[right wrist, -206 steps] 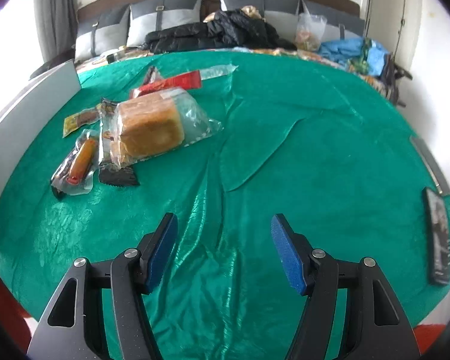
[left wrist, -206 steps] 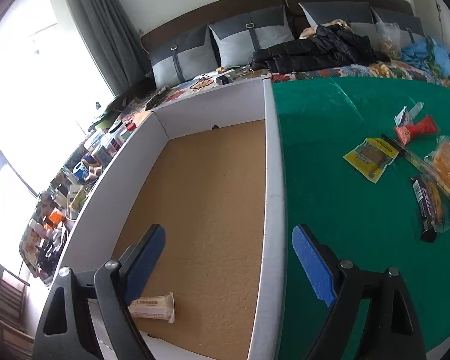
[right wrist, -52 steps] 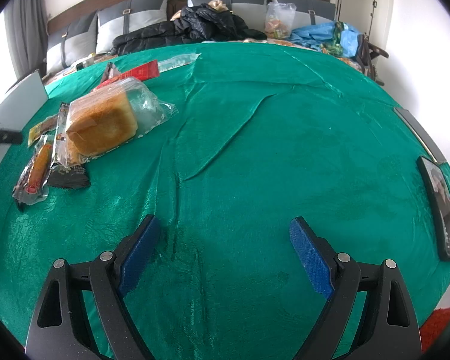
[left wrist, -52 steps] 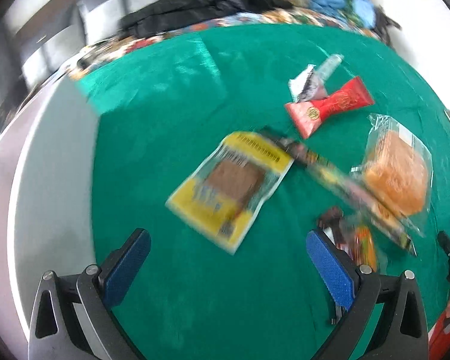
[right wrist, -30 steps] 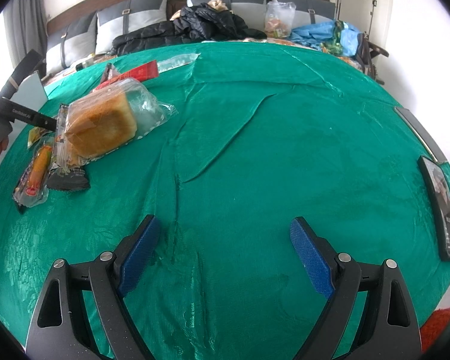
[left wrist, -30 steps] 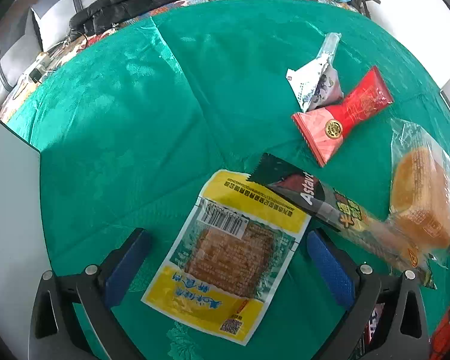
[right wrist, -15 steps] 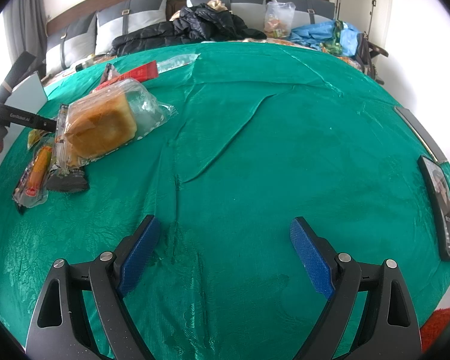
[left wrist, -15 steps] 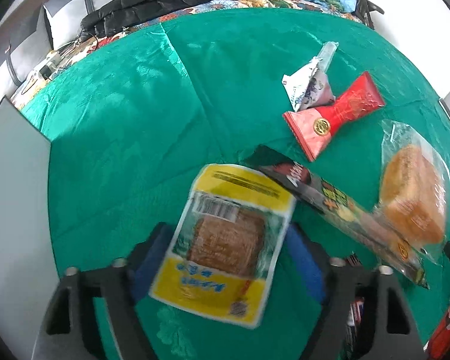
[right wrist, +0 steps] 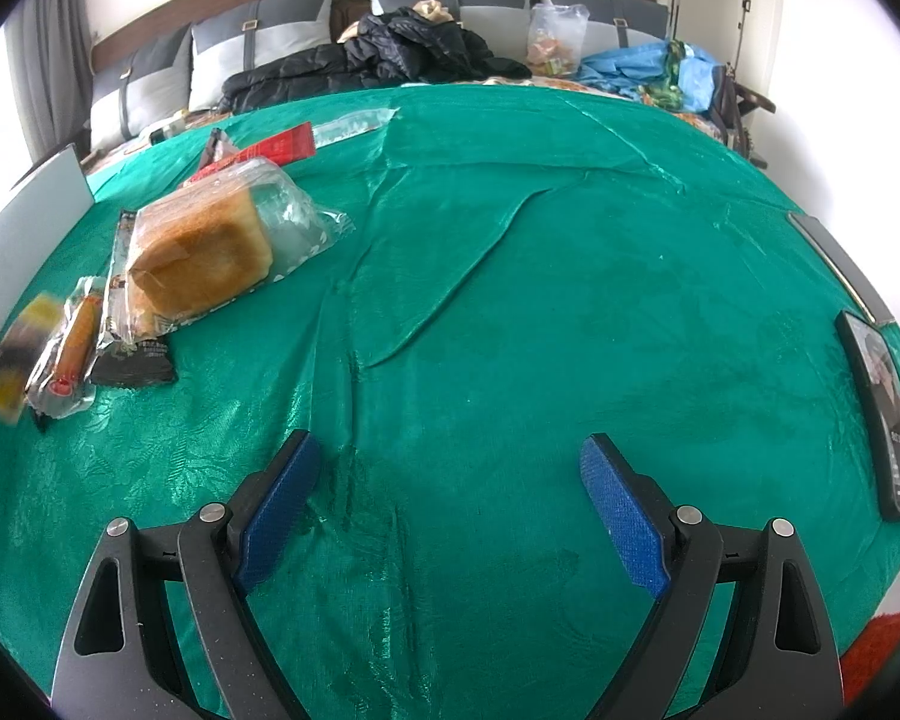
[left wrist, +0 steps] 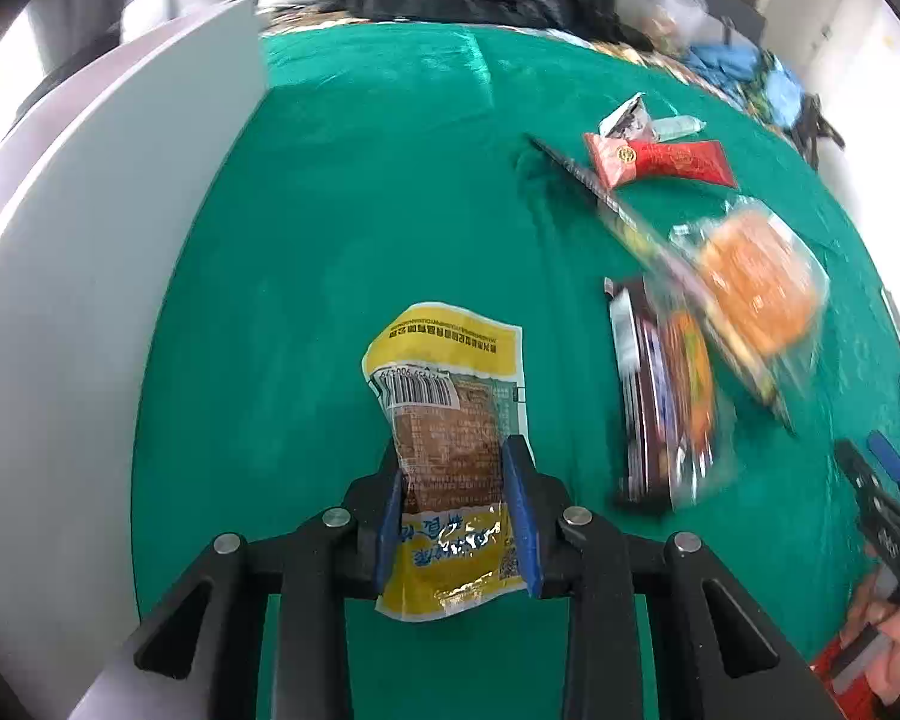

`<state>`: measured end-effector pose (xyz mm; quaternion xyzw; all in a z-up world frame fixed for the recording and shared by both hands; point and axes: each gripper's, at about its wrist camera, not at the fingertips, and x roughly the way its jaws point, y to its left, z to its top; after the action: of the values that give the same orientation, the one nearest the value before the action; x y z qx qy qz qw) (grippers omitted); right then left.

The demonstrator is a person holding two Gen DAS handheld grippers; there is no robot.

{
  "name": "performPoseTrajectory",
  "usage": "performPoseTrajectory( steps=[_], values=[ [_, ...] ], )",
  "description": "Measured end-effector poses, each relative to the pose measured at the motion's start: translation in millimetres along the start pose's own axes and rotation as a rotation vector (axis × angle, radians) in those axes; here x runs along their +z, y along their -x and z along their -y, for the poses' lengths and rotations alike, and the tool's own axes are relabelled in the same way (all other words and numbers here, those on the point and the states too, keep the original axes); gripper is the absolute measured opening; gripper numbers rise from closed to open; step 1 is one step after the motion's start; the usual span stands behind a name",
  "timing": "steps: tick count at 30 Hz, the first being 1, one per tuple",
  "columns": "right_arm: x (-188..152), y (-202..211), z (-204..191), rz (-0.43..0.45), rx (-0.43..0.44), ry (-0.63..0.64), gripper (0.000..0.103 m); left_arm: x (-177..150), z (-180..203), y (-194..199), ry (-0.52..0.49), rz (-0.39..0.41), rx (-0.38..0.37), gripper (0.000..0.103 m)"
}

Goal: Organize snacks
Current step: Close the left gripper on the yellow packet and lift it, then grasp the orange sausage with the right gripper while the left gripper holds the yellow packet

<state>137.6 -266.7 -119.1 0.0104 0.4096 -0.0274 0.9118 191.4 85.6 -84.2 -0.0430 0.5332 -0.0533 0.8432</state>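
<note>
While its blue-padded jaws pinch the flat yellow plastic snack packet point(left wrist: 450, 450) at mid-length, the left gripper point(left wrist: 455, 510) holds it above the green cloth point(left wrist: 342, 228), a white box wall point(left wrist: 90, 300) to its left. Beyond and right lie a bagged bread loaf point(left wrist: 756, 294) and a red wrapper point(left wrist: 660, 162). Spread wide, the right gripper point(right wrist: 447, 516) holds nothing over bare cloth.
</note>
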Motion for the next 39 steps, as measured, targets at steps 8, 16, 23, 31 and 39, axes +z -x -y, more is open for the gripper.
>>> performPoseTrajectory(
  steps=[8, 16, 23, 31, 39],
  values=[
    [-2.2, 1.4, 3.4, 0.005, -0.006, -0.006, 0.091, -35.2, -7.2, 16.8, -0.006, 0.037, 0.047, 0.053],
    [-3.9, 7.6, 1.4, -0.002, 0.062, 0.007, 0.09, -41.5, 9.7, 14.0, -0.106, 0.071, 0.106, 0.054],
    [9.6, 42.2, -76.7, -0.115, 0.605, 0.047, 0.088, -53.3, 11.7, 9.8, -0.102, 0.102, 0.088, 0.079],
    [77.8, -33.9, -158.1, -0.317, 0.487, 0.032, 0.05, -56.6, 10.8, 16.1, -0.129, 0.156, 0.084, 0.055],
    [95.8, -55.5, -169.3, -0.418, 0.518, -0.022, 0.019, -54.6, -10.7, 26.9, -0.065, 0.189, -0.008, 0.001]
  ],
)
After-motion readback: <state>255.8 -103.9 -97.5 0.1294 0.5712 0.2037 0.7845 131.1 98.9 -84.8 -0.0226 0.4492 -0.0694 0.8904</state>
